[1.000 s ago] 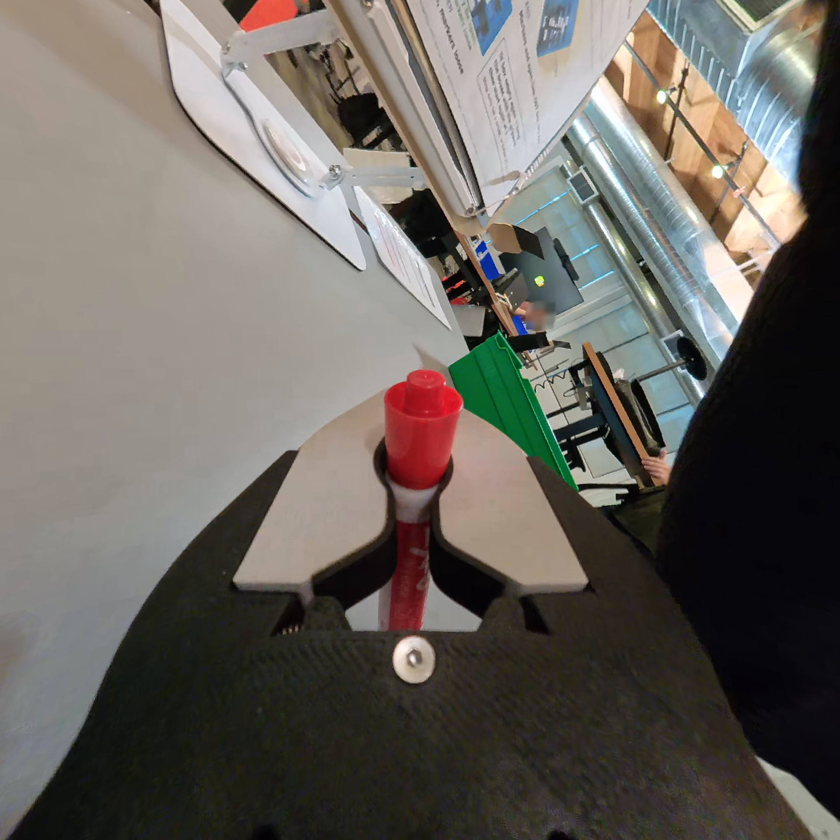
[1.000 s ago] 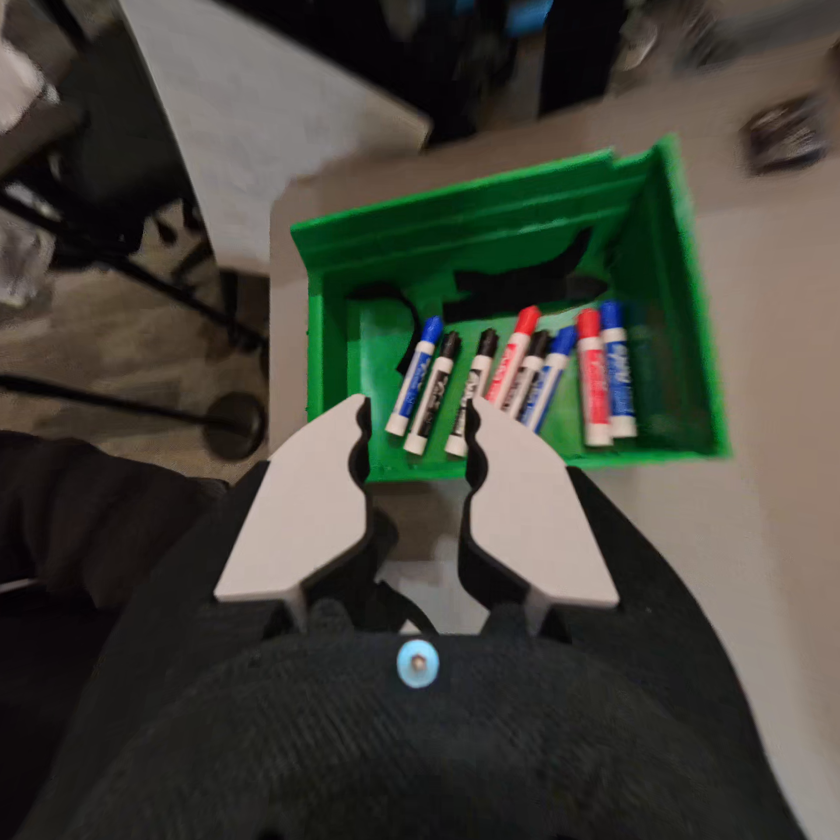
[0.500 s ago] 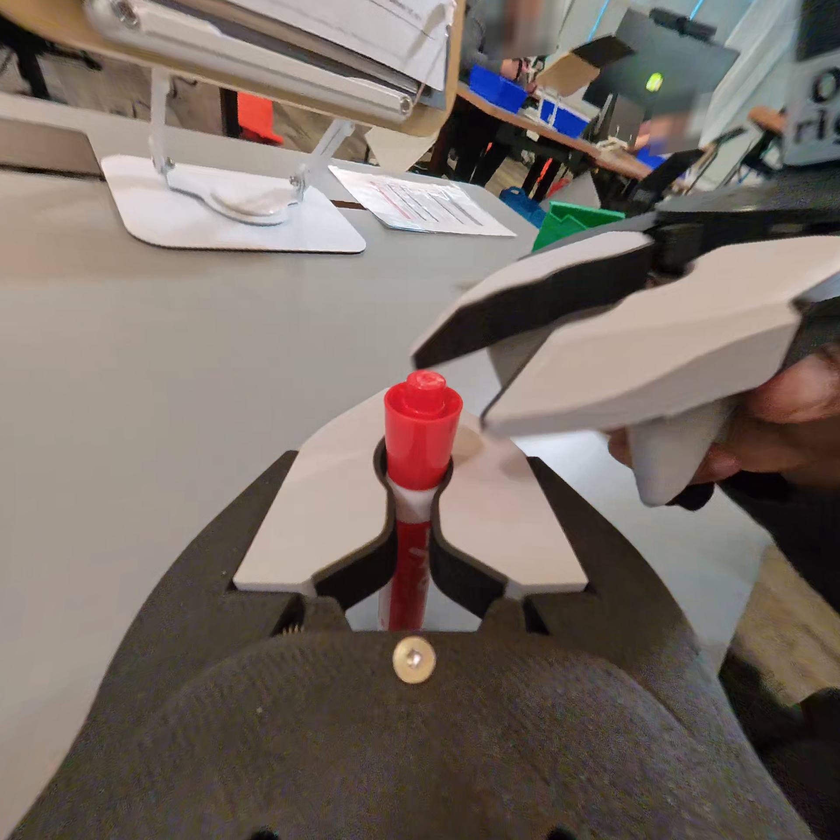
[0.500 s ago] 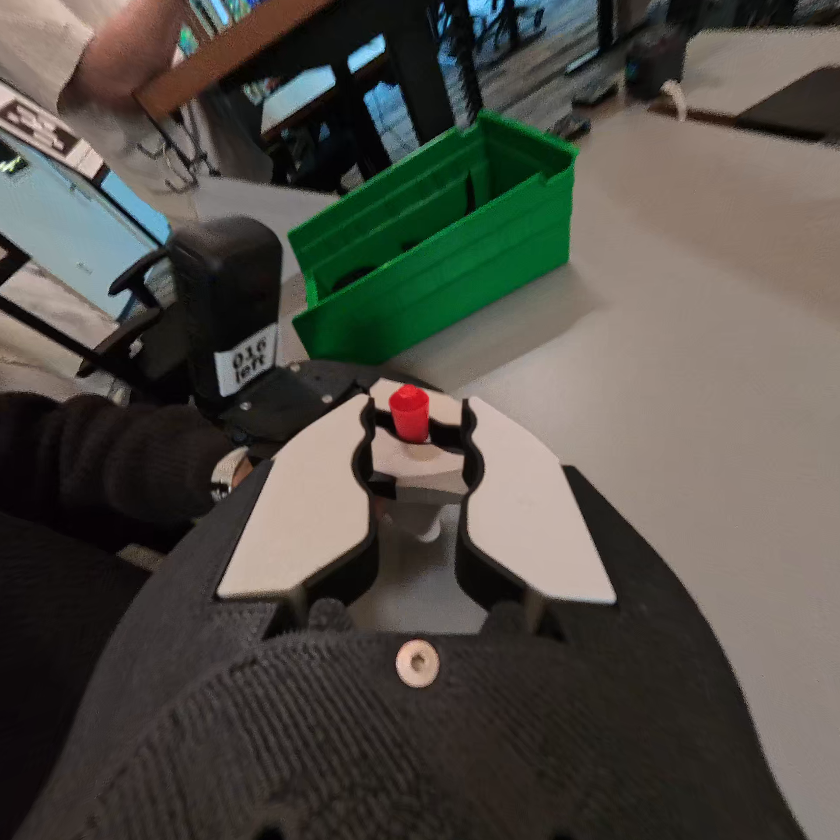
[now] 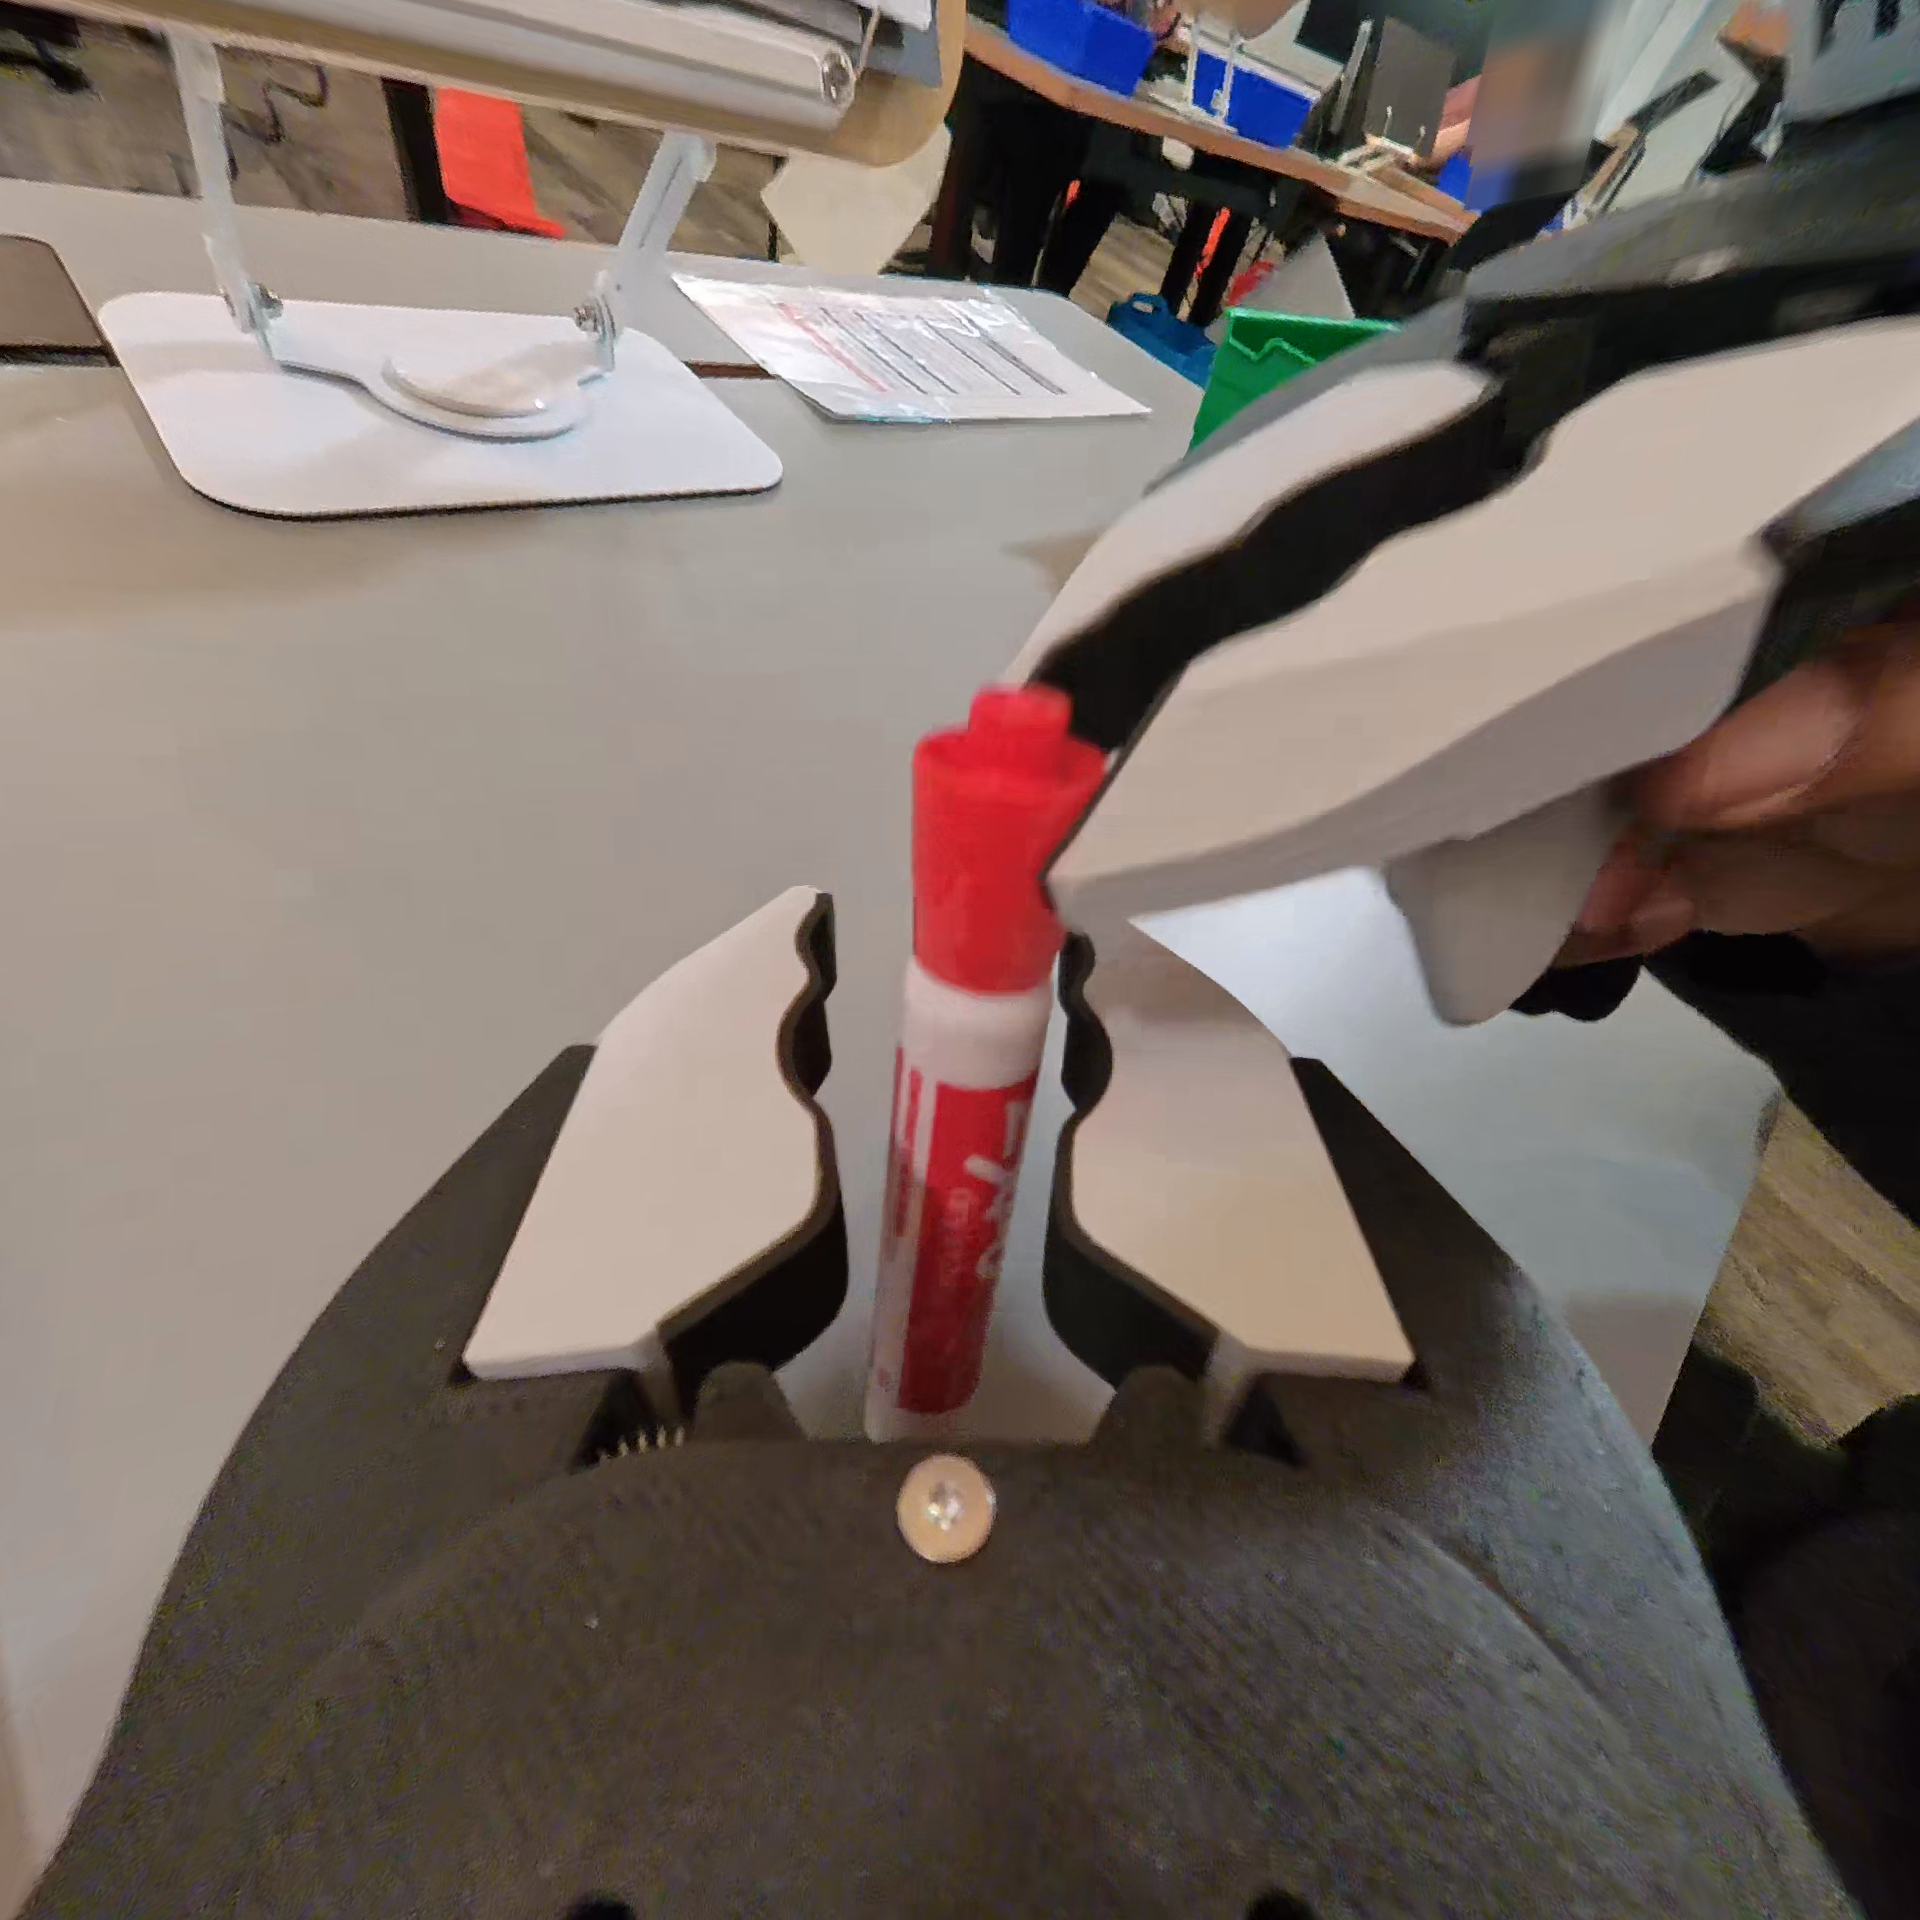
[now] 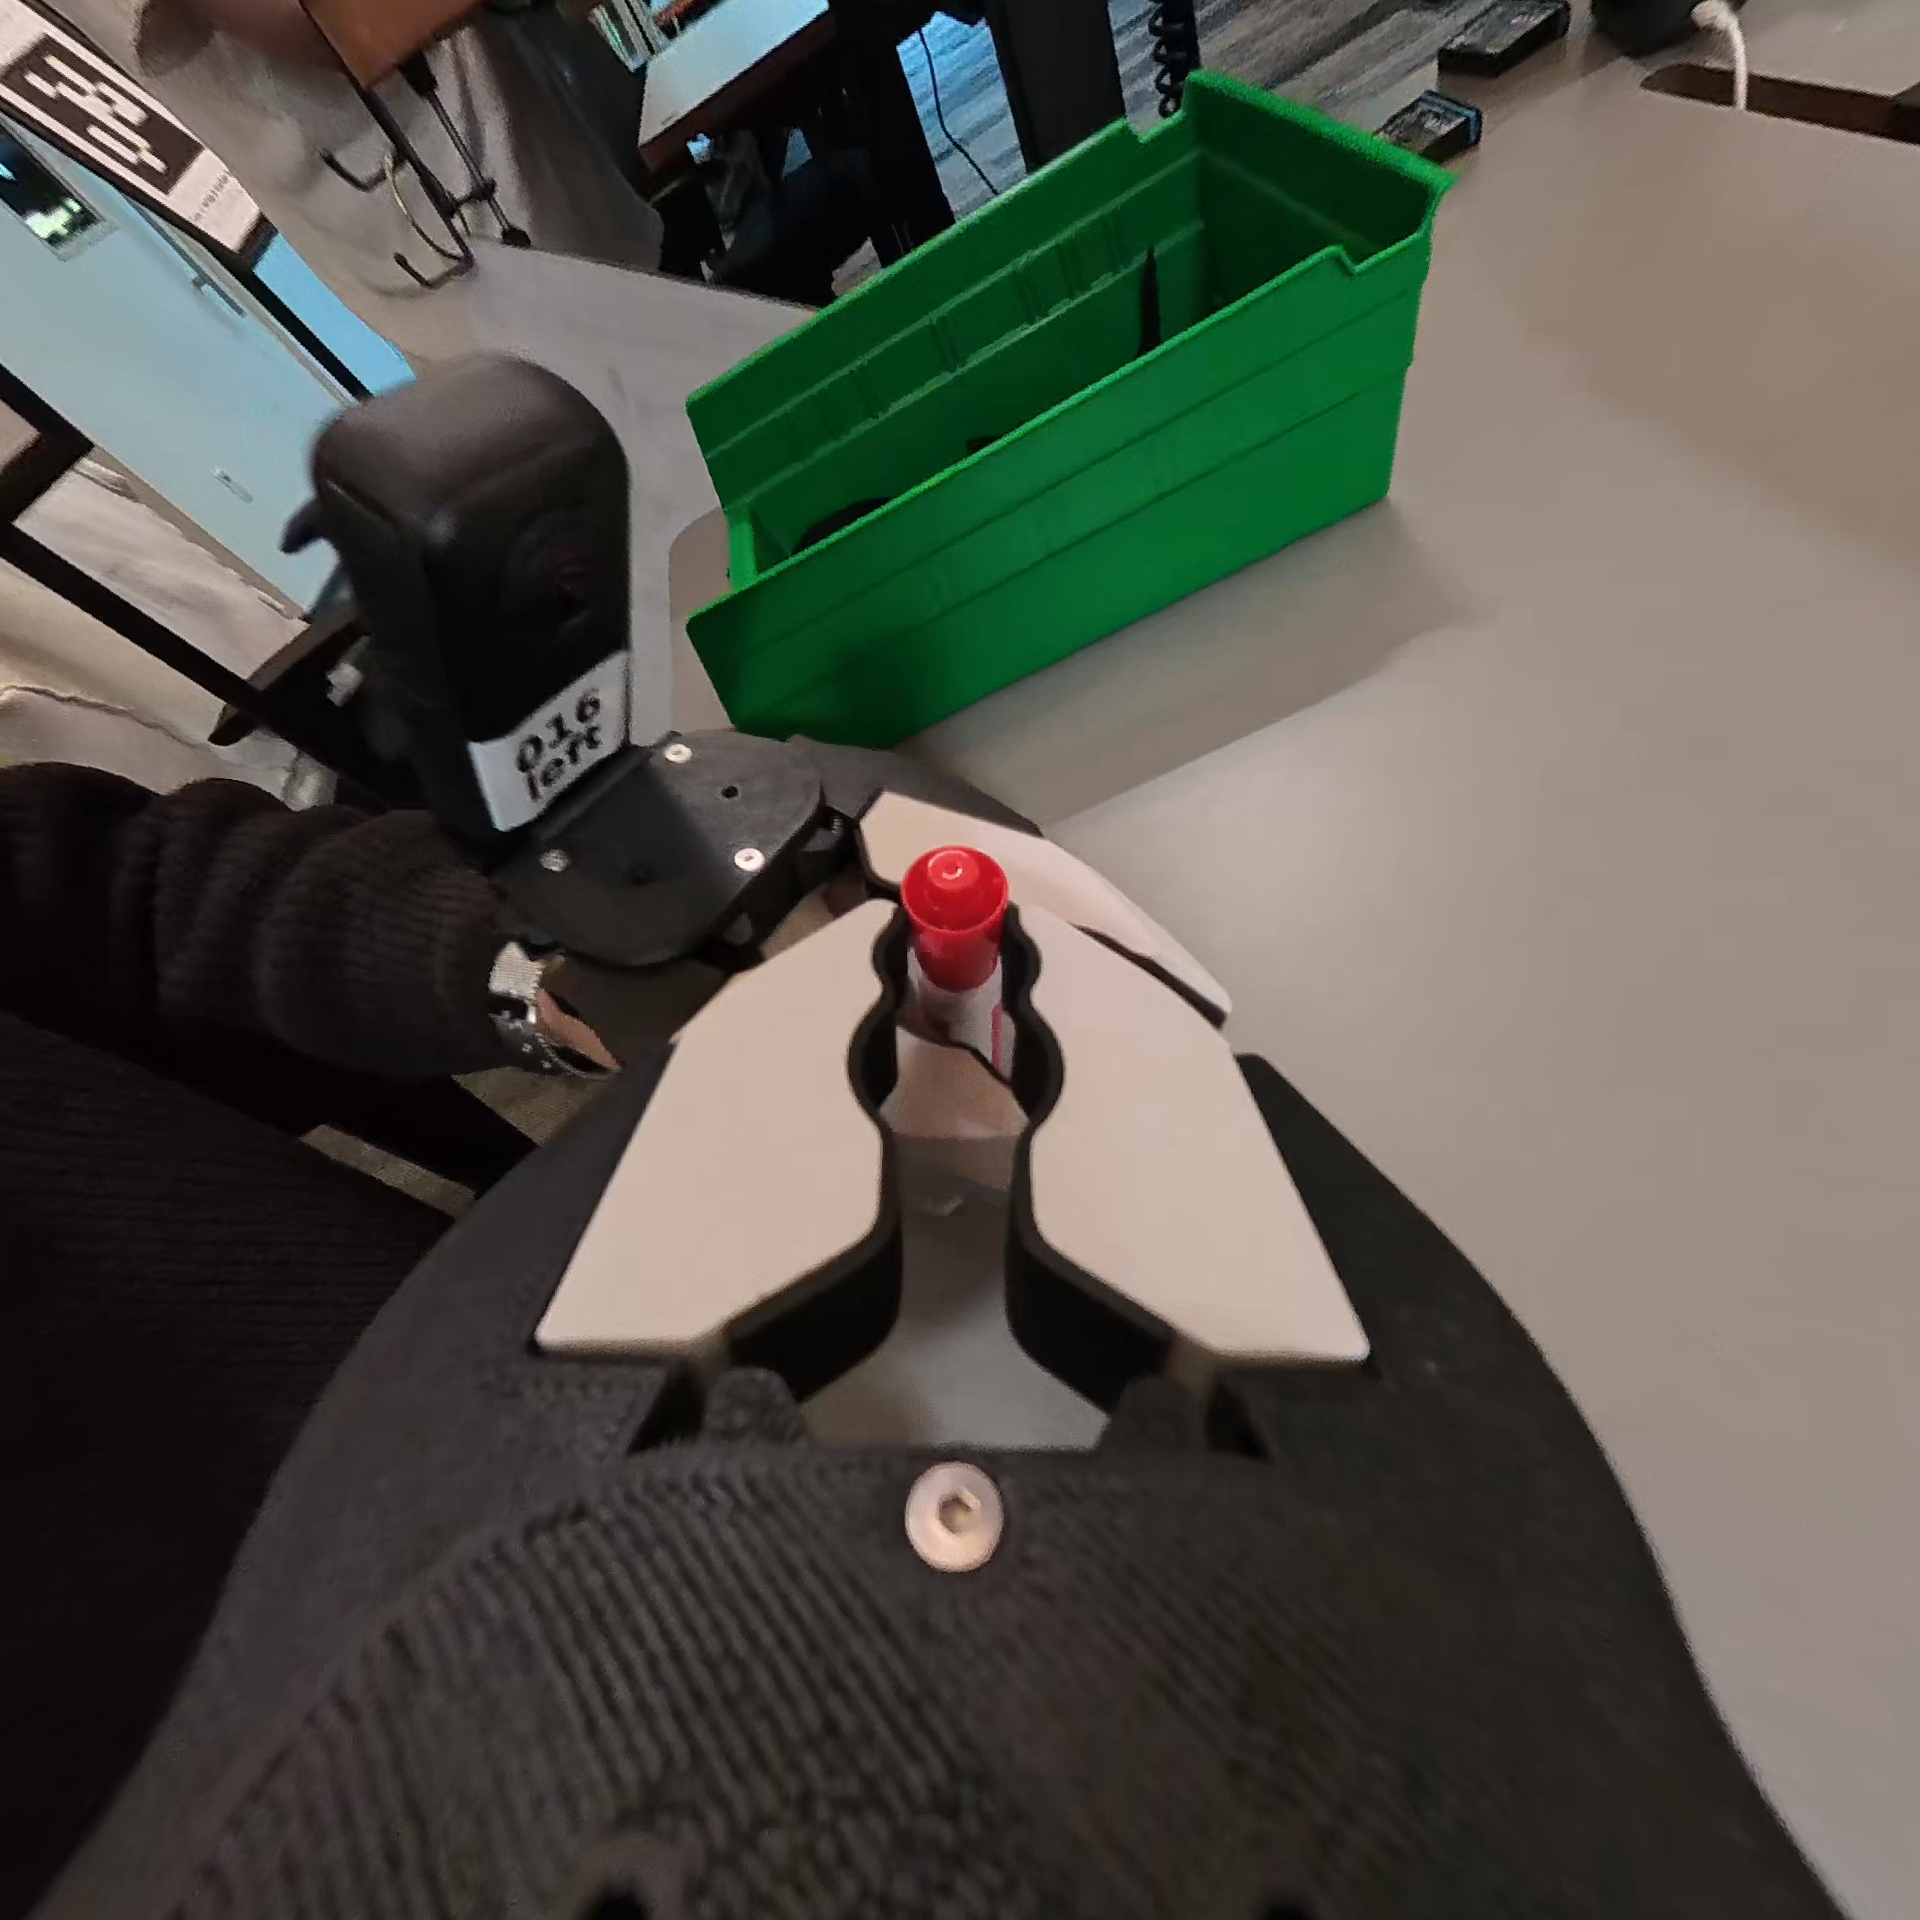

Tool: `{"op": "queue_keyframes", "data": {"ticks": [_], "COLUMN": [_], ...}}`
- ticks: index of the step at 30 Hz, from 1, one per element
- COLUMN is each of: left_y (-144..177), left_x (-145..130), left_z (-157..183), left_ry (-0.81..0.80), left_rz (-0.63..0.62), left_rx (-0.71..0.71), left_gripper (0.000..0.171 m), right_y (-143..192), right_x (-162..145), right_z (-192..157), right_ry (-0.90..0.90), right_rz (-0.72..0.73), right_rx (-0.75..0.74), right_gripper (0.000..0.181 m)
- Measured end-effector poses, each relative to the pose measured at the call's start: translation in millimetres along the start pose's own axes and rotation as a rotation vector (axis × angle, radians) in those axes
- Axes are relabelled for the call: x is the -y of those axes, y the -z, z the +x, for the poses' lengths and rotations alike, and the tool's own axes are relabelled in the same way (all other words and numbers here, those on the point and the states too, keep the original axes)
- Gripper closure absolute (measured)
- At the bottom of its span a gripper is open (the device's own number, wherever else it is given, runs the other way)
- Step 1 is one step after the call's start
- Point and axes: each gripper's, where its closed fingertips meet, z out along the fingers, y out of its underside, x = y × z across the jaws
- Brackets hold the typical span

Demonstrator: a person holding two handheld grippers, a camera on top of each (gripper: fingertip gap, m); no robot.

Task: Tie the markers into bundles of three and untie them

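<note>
White plastic forms the stand base (image 5: 416,416) at the far left of the left wrist view, well to the left of the red marker (image 5: 961,1091) and farther back on the grey table (image 5: 364,831); a printed sheet in a clear sleeve (image 5: 914,348) lies right of that base, also behind the marker. The marker is the landmark: it stands cap-up in the gap of the left gripper (image 5: 940,961), whose fingers (image 5: 675,1164) are spread, with visible space between the left one and the barrel and the right one close beside it, so they are not clamping it. To the marker's upper right, the right gripper (image 5: 1070,790) reaches in from the right edge and its two pale fingers are pressed onto the red cap, one above and one below. A hand (image 5: 1766,810) holds that gripper at the far right. In the right wrist view, a black-sleeved arm (image 6: 208,914) lies left of the marker (image 6: 951,925), with the left gripper's black body and camera housing (image 6: 488,582) just left of it. The right gripper (image 6: 951,956) has its tips closed around the cap. Up and to the right of the marker, near it on the table (image 6: 1558,935), sits a green bin (image 6: 1060,520); its contents are hidden.
</note>
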Motion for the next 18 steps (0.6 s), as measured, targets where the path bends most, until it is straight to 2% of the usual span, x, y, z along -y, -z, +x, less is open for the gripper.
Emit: {"op": "queue_keyframes", "data": {"ticks": [5,11,14,18], "left_y": [-5,-4,-5,-5], "left_x": [-10,-12,-14,-14], "left_z": [10,19,20,21], "left_ry": [-0.007,-0.037,-0.043,-0.049], "left_rz": [-0.055,-0.061,-0.074,-0.074], "left_rx": [-0.045,-0.083,-0.084,-0.090], "left_gripper": [0.126,0.140,0.152,0.157], "right_y": [14,20,21,21], "right_x": [15,13,15,16], "right_z": [-9,-3,-8,-11], "right_ry": [-0.004,0.084,0.059,0.043], "right_rz": [0.048,0.012,0.029,0.036], "right_rx": [0.036,-0.061,-0.021,0.001], "right_gripper": [0.164,0.164,0.164,0.164]}}
